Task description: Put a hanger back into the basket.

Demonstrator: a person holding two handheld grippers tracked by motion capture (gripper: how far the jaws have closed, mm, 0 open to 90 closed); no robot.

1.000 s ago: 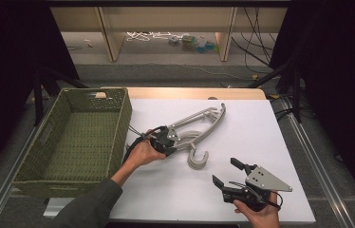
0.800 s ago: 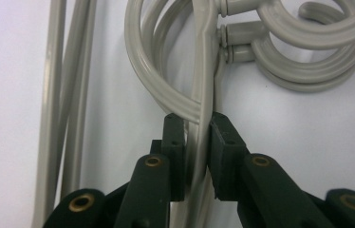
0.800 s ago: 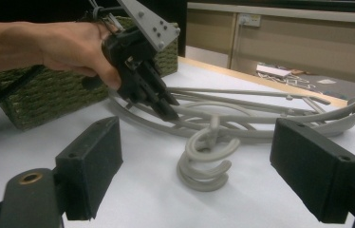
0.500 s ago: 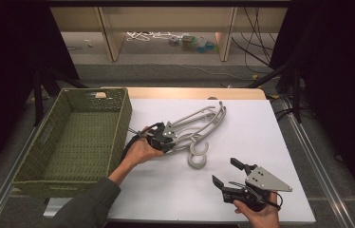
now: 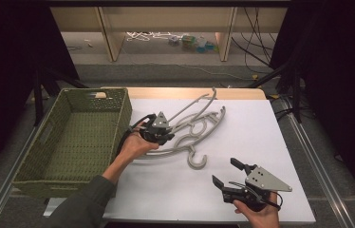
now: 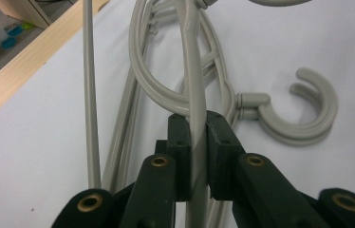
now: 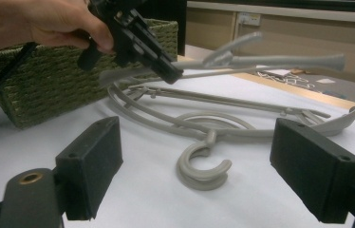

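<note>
Beside the basket, the left tool is clenched on one grey hanger's arm, now raised clear of the hanger stack mid-table. Near the front edge, the right tool stays put, released.

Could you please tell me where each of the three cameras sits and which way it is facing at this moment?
High view: above the person's side, looking forward and down on the white table, green basket, both forearms and grippers.
Left gripper view: on the left gripper, looking along its jaws clamped on a grey hanger.
Right gripper view: on the right gripper, low over the table, its open jaws facing the basket.
All three views share the hangers' hooks.
</note>
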